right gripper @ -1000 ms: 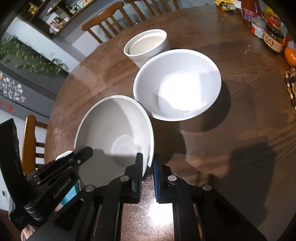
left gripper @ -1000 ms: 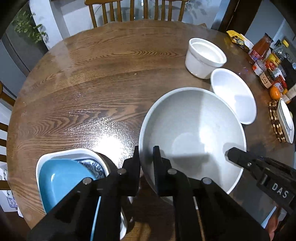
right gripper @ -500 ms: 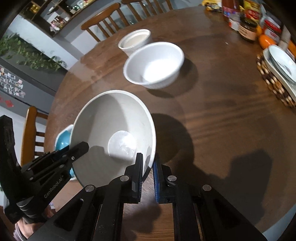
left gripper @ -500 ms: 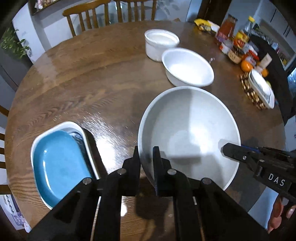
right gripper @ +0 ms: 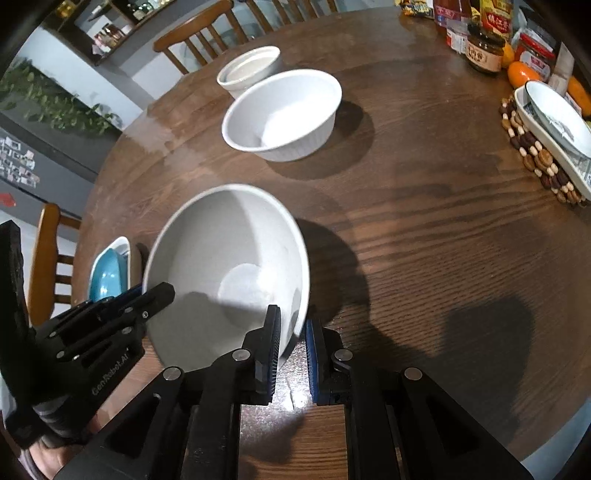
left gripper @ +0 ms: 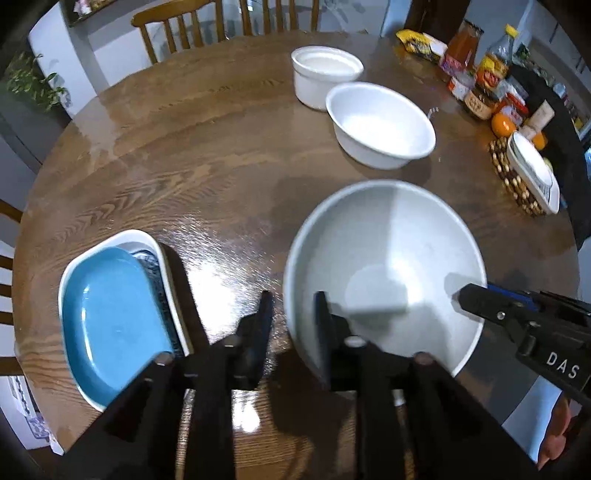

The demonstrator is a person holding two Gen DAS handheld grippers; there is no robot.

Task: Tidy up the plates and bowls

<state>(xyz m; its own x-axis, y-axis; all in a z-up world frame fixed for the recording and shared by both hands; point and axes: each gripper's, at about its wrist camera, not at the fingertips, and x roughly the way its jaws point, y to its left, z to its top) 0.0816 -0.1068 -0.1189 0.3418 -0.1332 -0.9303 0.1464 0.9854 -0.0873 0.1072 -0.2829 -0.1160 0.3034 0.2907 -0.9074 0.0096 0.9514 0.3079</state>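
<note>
A large grey-white bowl (left gripper: pixel 388 266) is held above the round wooden table (left gripper: pixel 207 155), gripped by its rim on two sides. My left gripper (left gripper: pixel 291 325) is shut on its near-left rim. My right gripper (right gripper: pixel 291 332) is shut on the opposite rim of the same bowl (right gripper: pixel 221 266); its fingers also show at right in the left wrist view (left gripper: pixel 480 299). A white bowl (left gripper: pixel 380 123) and a white ramekin (left gripper: pixel 325 74) stand farther back. A blue plate (left gripper: pixel 110 314) lies stacked in a white dish (left gripper: pixel 136 236) at the near left.
Jars, bottles and oranges (left gripper: pixel 480 85) crowd the far right edge. A white dish on a beaded trivet (right gripper: pixel 546 140) sits at the right. Wooden chairs (left gripper: pixel 221 22) stand around the table. Bare wood lies at the centre and left.
The large bowl has been lifted off the table with both grippers on its rim, and both cameras have risen and pulled back. The left jaws look a little wider on the rim.
</note>
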